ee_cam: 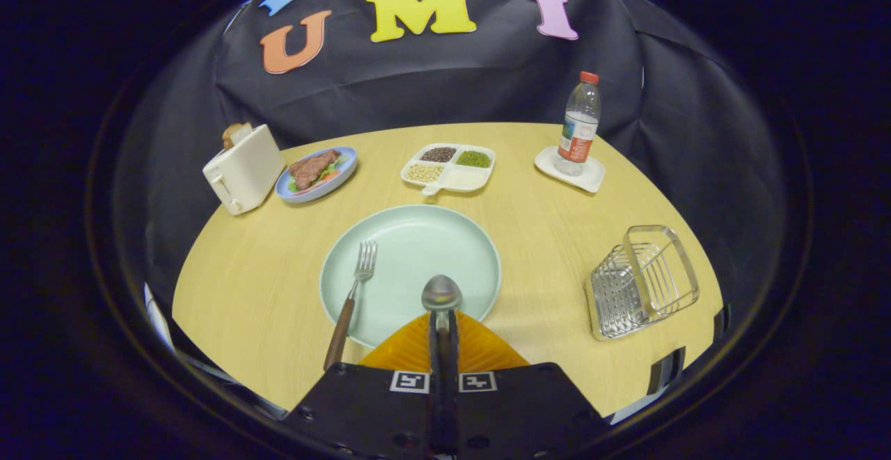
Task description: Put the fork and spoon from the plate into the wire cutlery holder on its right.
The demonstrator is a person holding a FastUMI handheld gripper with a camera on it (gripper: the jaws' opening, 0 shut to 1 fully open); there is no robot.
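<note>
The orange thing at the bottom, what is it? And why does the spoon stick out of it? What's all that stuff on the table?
That orange thing is a gripper: a tool with two fingers that a person holds in a hand, like big tongs. A camera rides on it and looks forward along the fingers, so you see what the tool sees.

The fingers are squeezed shut on the spoon, and its bowl pokes out ahead of them, over the green plate. The fork lies on the left side of that plate, its brown handle hanging over the rim.

The spoon and fork belong in the wire cutlery holder, off to the right on the yellow table.

Farther back stand a toaster, a blue plate of food, a tray of beans and a water bottle.
</note>
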